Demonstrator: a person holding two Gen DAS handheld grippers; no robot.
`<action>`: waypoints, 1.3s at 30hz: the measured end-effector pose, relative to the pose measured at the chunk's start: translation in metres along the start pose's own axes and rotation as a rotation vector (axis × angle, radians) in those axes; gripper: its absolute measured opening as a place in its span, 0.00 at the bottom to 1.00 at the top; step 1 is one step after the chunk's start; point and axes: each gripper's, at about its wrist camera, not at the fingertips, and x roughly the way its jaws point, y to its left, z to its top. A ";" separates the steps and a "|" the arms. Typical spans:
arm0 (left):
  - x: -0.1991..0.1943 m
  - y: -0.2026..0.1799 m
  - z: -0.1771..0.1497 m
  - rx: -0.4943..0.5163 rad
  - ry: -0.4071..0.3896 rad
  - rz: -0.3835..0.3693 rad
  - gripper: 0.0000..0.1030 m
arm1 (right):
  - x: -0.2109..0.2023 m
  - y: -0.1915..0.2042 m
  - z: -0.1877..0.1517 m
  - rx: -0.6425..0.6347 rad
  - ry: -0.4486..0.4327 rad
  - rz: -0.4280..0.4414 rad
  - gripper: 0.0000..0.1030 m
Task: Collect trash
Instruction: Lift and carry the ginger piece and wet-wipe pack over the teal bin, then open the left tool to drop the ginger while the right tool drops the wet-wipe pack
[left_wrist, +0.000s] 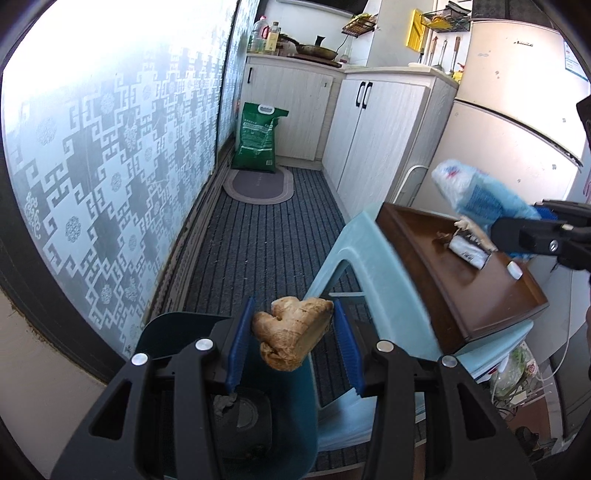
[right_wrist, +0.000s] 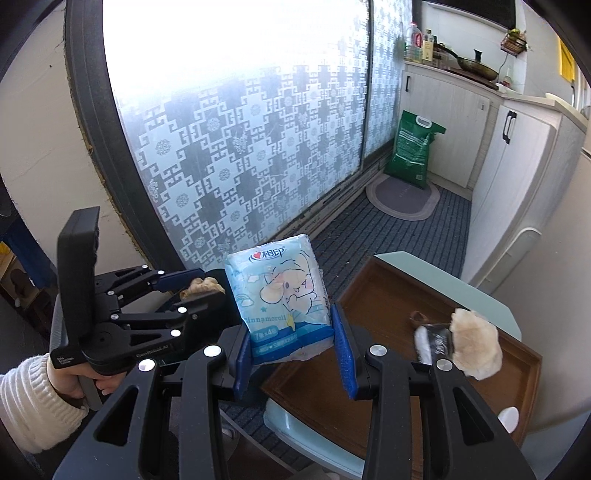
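Over the dark bin (left_wrist: 236, 417) at the stool's left, the left gripper (left_wrist: 293, 332) is clamped on a ginger piece (left_wrist: 291, 332), pads pressing both sides; it's prob. held there so it can drop straight in, w/ one scrap already lying inside. Next right, a pale blue stool (left_wrist: 369, 258) carries the brown tray (left_wrist: 461, 280), raising the rubbish to easy reach. Near the tray's far right edge sit a small wrapper (left_wrist: 467, 251), a crumpled tissue (right_wrist: 476, 347) and a white cap (left_wrist: 514, 270), not yet collected. Above the tray's near left corner, the right gripper (right_wrist: 293, 354) pinches a tissue pack (right_wrist: 280, 295) by its lower end, upright, clear of the tray, likely bound for the bin too.
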 end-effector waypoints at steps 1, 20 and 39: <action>0.003 0.004 -0.003 -0.001 0.009 0.006 0.45 | 0.002 0.002 0.001 0.000 0.000 0.007 0.38; 0.048 0.058 -0.049 0.014 0.283 0.091 0.45 | 0.063 0.045 0.013 -0.008 0.115 0.098 0.38; 0.029 0.086 -0.055 -0.023 0.260 0.075 0.29 | 0.127 0.079 0.006 -0.058 0.273 0.067 0.39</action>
